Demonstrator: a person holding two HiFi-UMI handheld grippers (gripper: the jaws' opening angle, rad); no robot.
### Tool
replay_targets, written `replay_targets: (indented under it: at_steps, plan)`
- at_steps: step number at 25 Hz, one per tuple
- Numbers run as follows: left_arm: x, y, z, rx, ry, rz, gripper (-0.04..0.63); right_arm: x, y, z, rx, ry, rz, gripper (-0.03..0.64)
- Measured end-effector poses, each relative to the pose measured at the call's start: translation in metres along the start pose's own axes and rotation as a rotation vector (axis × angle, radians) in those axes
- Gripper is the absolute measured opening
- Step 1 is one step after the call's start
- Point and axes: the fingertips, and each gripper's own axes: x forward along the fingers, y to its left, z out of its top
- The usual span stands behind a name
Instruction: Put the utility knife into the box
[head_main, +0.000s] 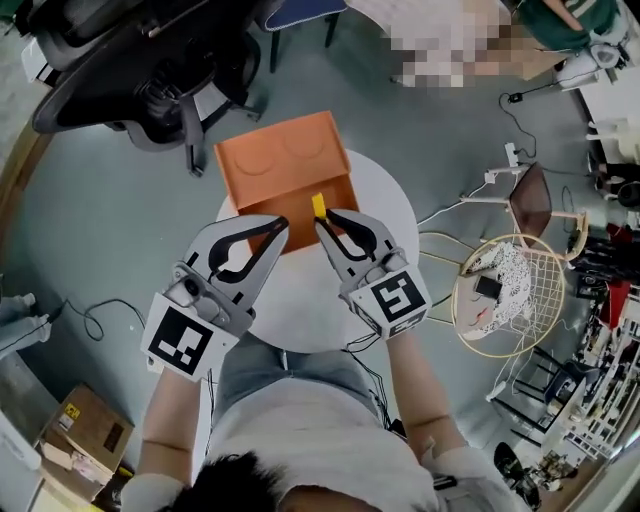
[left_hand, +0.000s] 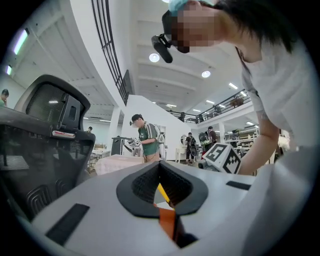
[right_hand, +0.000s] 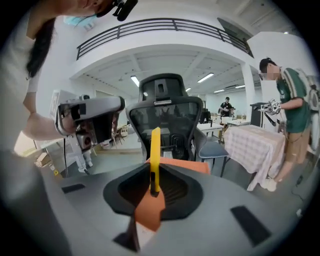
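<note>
An orange box (head_main: 283, 160) stands at the far side of a round white table (head_main: 385, 215), its lid leaning back. My right gripper (head_main: 322, 226) is shut on a yellow utility knife (head_main: 319, 204) at the box's near edge. In the right gripper view the utility knife (right_hand: 155, 150) sticks up from the right gripper (right_hand: 155, 172), with the orange box (right_hand: 192, 165) behind it. My left gripper (head_main: 281, 228) is just left of it at the box's front, jaws together with nothing seen between them. The left gripper (left_hand: 160, 165) frames a sliver of the yellow knife (left_hand: 162, 191).
A black office chair (head_main: 150, 70) stands beyond the table at the left. A wire chair (head_main: 510, 290) and a brown seat (head_main: 530, 200) are on the right. Cardboard boxes (head_main: 85, 435) sit on the floor at the lower left. Cables (head_main: 95, 315) trail across the floor.
</note>
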Motion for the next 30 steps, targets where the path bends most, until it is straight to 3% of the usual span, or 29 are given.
replay_targets:
  at_steps: [8, 21, 30]
  plan:
    - [0.0, 0.015, -0.017, -0.015, 0.015, 0.03, 0.009, 0.041, -0.008, -0.055, -0.133, 0.19, 0.062, 0.063]
    - [-0.008, 0.02, -0.032, -0.029, 0.042, 0.054, 0.009, 0.071, -0.005, -0.13, -0.436, 0.506, 0.152, 0.063]
    - [-0.021, 0.017, -0.035, -0.029, 0.048, 0.088, 0.009, 0.085, -0.002, -0.153, -0.49, 0.64, 0.169, 0.063]
